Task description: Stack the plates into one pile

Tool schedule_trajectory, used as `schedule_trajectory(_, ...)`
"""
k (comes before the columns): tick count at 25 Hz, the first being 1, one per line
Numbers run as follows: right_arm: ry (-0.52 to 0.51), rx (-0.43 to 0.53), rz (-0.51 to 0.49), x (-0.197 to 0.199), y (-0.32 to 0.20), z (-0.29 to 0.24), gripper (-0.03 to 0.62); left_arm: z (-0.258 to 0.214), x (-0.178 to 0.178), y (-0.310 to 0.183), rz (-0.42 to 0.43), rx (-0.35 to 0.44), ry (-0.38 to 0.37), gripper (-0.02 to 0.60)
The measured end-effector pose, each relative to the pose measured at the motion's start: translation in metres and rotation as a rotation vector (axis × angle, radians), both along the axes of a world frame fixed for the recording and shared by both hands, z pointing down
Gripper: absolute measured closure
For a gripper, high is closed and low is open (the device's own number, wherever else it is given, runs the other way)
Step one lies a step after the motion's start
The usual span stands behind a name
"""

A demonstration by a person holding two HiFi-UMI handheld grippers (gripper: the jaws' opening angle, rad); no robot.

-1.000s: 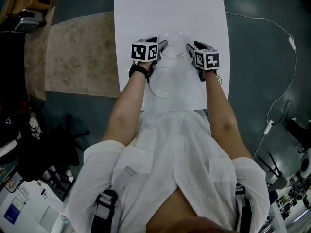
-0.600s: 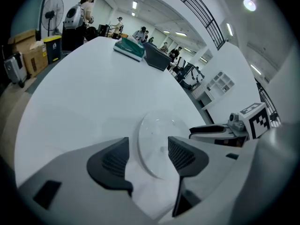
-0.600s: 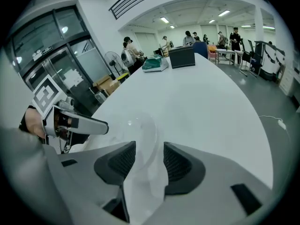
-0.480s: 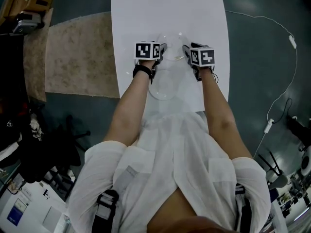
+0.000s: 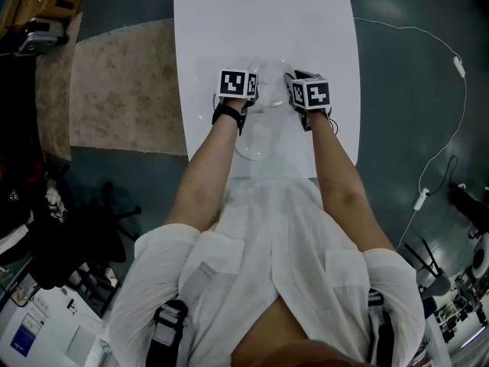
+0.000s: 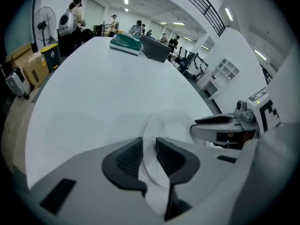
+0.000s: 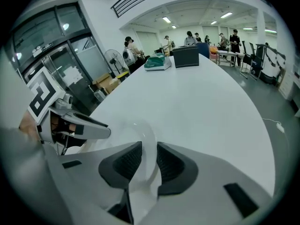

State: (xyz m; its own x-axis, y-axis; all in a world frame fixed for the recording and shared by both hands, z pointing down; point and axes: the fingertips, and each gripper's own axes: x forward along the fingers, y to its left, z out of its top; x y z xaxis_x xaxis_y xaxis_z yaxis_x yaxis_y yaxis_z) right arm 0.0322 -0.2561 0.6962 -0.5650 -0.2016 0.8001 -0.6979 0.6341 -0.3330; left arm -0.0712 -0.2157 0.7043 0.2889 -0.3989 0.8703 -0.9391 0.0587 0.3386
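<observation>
1. Clear glass, the near plate (image 5: 258, 140) lies flat on the white bench (image 5: 221, 21). It sits close to the edge by the person, between the two forearms, and nothing touches it.
2. Just beyond it sits the far plate (image 5: 272, 81), also clear glass. Whether the two rims overlap cannot be told from the head view, nor whether the far plate has left the bench.
3. The left hand-held gripper (image 5: 257, 89) is at the far plate's left rim. Its jaws have just been closing, and they now stand narrow with the glass edge between the ribbed pads (image 6: 131, 156), seemingly pinched.
4. The right hand-held gripper (image 5: 289, 89) mirrors it on the opposite rim. Its jaws have likewise been closing, and the rim fills the gap between its pads (image 7: 129, 161).
5. The coming move turns on one relation: the pile spot lies straight back toward the person from both grippers.
   - The plate is round, so it has no long axis to line up.
   - Neither hand is nearer.
   - The likely need is an even lift, then a pull back, keeping the glass level.
6. Farther off the bench is bare, until a green-topped item (image 6: 125, 43) and a dark box (image 6: 155, 48) at its far end.
</observation>
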Motion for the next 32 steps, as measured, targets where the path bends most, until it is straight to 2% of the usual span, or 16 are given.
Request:
schedule_trajectory(12,0.013,-0.024,0.014,0.001,0.003,-0.004,0.488,-0.003,0.000,0.004,-0.009,-0.024,-0.006,0.491)
schedule_trajectory(22,-0.005,0.010,-0.027,-0.012,-0.001,-0.039,0.488,-0.038,-0.011,0.007,-0.097,0.020,-0.011,0.489)
schedule_trajectory(27,-0.036,0.014,-0.079,-0.043,0.009,-0.055,0.488,-0.058,-0.041,0.021,-0.162,0.052,-0.031,0.489)
schedule_trajectory(32,-0.053,-0.019,-0.145,-0.084,0.039,-0.046,0.488,-0.053,-0.081,0.056,-0.255,0.046,-0.021,0.490)
